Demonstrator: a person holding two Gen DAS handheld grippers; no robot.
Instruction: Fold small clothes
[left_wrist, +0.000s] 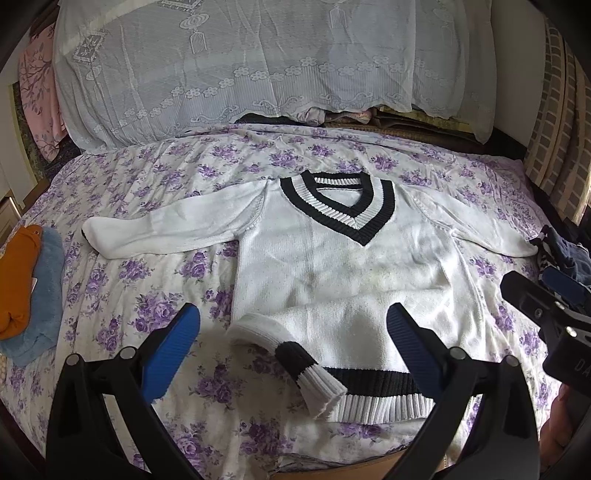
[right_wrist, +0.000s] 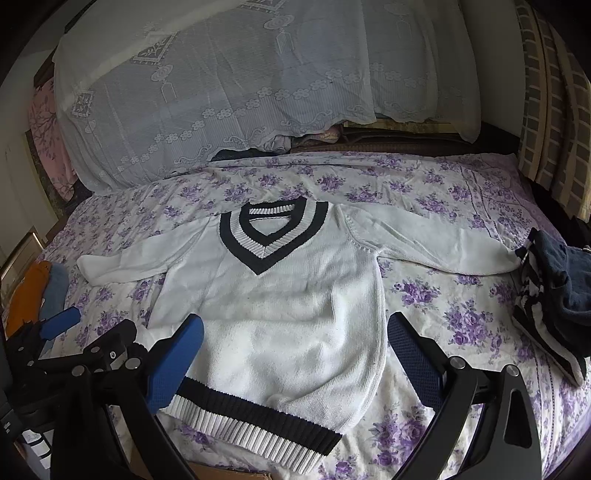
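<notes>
Only the left wrist view shows the folded-in cuff (left_wrist: 314, 373); the sweater (right_wrist: 280, 314) lies between both spread, empty grippers (left_wrist: 291, 347) (right_wrist: 295, 350).

Soft daylight lit both views evenly, brightest on the white knitted sweater with black-striped trim (left_wrist: 332, 266), which looked slightly washed out. Fisheye bending curved the frame edges and darkened every corner. Focus was sharp mid-frame, shadows faint.

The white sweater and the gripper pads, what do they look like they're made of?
Sweater: soft knit yarn, maybe cotton or acrylic, matte; stitch rows and ribbed black-and-white collar and hem show. Pads: blue, likely rubber or plastic, with a fine moulded grip texture.
</notes>
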